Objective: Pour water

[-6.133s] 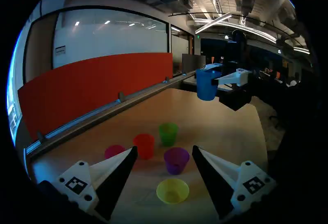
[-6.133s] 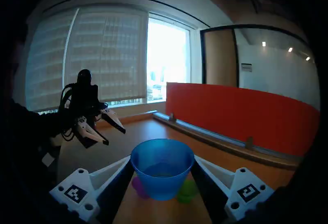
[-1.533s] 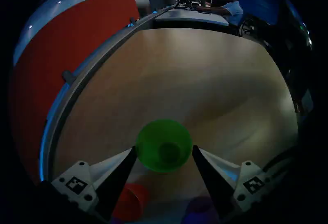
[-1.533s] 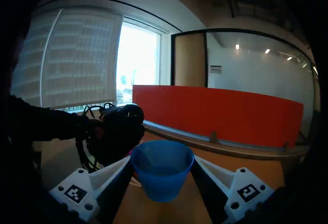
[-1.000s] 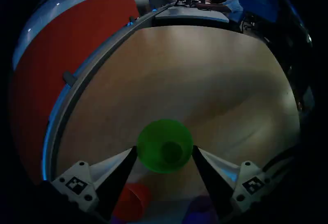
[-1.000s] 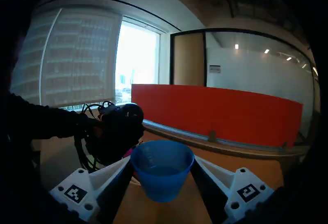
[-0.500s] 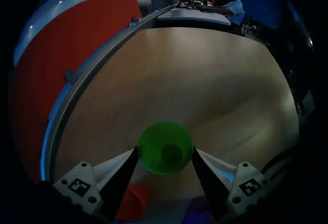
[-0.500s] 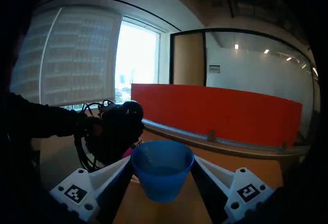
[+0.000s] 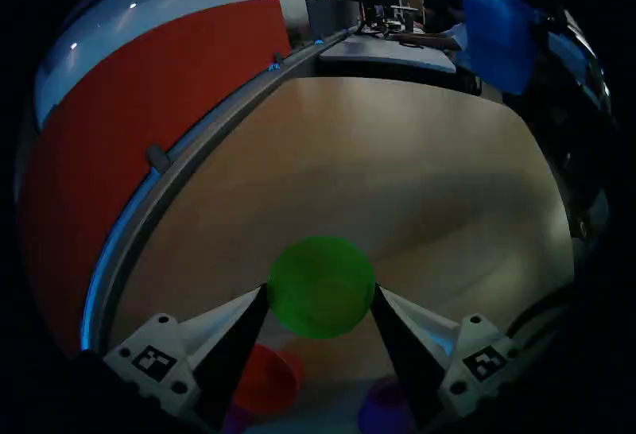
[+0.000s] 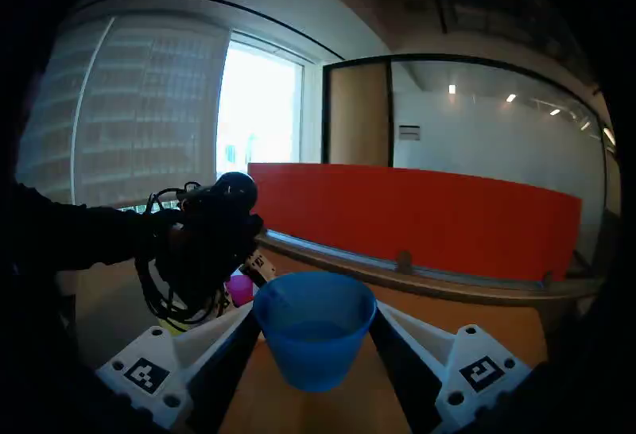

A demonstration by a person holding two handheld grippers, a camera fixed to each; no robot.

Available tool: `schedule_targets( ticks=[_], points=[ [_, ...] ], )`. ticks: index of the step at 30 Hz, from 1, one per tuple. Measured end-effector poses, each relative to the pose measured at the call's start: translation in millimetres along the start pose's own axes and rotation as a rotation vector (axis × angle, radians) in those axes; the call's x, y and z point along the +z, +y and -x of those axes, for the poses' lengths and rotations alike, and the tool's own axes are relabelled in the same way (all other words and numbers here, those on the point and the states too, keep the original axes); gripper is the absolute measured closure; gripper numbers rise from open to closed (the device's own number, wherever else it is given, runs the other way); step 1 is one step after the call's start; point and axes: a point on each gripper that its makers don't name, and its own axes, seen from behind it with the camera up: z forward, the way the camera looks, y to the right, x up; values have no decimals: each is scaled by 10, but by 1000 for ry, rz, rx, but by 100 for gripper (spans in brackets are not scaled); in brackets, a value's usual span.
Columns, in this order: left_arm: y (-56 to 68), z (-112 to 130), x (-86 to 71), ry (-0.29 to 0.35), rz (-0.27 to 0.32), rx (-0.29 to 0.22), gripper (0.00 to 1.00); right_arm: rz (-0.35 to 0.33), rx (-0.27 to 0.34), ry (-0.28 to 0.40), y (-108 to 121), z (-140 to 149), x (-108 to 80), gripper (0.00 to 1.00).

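One green cup gripped between the left tongs; one blue cup, holding water, between the right tongs. Below the green cup: one red cup, one purple cup, on the tabletop.

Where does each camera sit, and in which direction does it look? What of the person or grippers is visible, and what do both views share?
Left gripper view: rides on the left gripper, looks down over the wooden table; its fingers clamp the green cup.
Right gripper view: rides on the right gripper, looks level toward the window; its fingers clamp the blue cup; a dark sleeve shows at left.
Shared: the blue cup, the orange partition, the wooden table.
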Motion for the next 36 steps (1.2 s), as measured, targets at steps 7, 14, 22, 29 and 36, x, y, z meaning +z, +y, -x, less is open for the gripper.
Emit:
schedule_targets(
  ticks=[7, 14, 22, 29, 36],
  points=[
    [-97, -95, -311, 83, -48, -29, 10, 0, -7, 2, -66, -49, -16, 9],
    [-120, -183, -697, 184, -83, -64, 10, -7, -8, 4, -128, -64, -4, 9],
    [-159, -258, -1068, 274, -135, -94, 10, -20, -8, 4, -216, -81, 18, 9],
    [-110, -315, -1343, 344, -155, -125, 10, -33, -11, 8, -288, -107, 29, 9],
    [-56, -309, -1555, 386, -167, -143, 10, -44, -14, 5, -359, -126, 55, 9]
  ],
)
